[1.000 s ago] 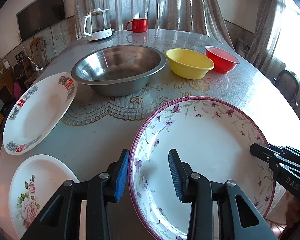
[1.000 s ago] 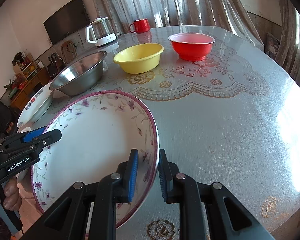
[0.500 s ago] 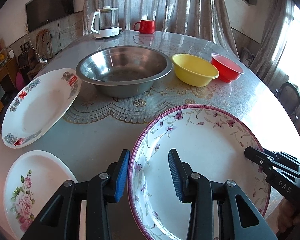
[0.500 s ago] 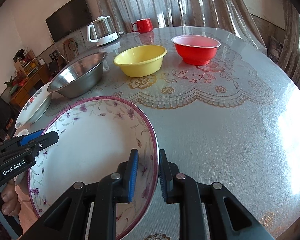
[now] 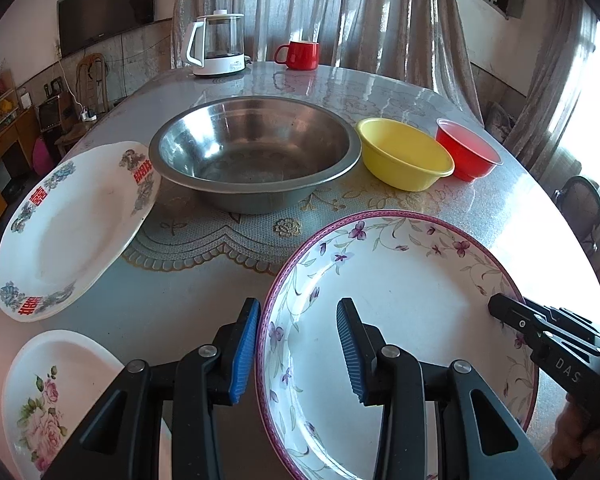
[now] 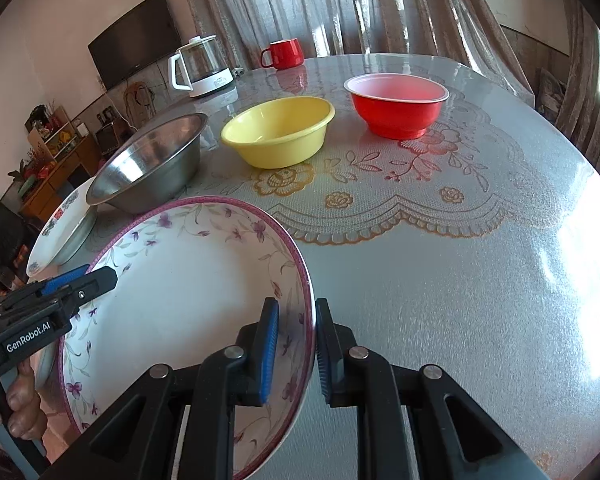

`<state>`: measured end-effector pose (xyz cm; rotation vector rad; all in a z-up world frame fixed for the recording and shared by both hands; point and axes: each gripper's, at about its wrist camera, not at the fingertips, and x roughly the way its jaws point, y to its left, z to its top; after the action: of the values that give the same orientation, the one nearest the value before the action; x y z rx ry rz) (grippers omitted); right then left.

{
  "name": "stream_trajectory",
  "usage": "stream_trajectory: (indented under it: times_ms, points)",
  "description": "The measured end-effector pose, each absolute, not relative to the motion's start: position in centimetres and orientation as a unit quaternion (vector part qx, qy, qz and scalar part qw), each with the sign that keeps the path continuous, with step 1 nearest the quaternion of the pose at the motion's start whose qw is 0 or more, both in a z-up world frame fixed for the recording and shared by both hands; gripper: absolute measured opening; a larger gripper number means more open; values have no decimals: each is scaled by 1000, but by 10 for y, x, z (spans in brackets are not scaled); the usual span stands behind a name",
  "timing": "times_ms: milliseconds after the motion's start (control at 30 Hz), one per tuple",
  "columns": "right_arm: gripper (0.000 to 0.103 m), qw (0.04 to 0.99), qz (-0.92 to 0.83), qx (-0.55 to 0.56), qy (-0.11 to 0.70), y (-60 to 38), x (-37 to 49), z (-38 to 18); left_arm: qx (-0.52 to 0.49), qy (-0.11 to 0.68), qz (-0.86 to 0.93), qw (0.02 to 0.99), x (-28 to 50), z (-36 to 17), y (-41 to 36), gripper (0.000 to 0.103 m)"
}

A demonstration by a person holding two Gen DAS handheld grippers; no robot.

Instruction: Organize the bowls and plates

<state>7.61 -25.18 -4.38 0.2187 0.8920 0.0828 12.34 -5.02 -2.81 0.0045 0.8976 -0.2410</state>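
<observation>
Counting three plates [image 5: 400, 304], three bowls [image 5: 256, 152] — two grippers [image 6: 294, 346] clamp one plate.

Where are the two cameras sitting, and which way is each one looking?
Left wrist: rides on the left tongs, looks along them over the purple-flower plate to the steel bowl; right tongs poke in.
Right wrist: rides on the right tongs, looks across the table; left tongs and fingers show.
Both see the plate, yellow bowl and red bowl.
</observation>
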Motion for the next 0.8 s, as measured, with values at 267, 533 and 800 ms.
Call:
stream_trajectory:
  times_ms: [267, 533, 800]
  points:
    - [17, 895, 40, 96, 433, -249, 94, -44, -4, 435, -104, 895, 132, -28, -49, 40]
    - [17, 896, 39, 96, 432, -244, 103, -45, -10, 441, -89, 893, 137, -27, -46, 40]
    - [25, 891, 47, 106, 438, -244, 103, -45, -27, 434, -100, 895, 123, -21, -33, 51]
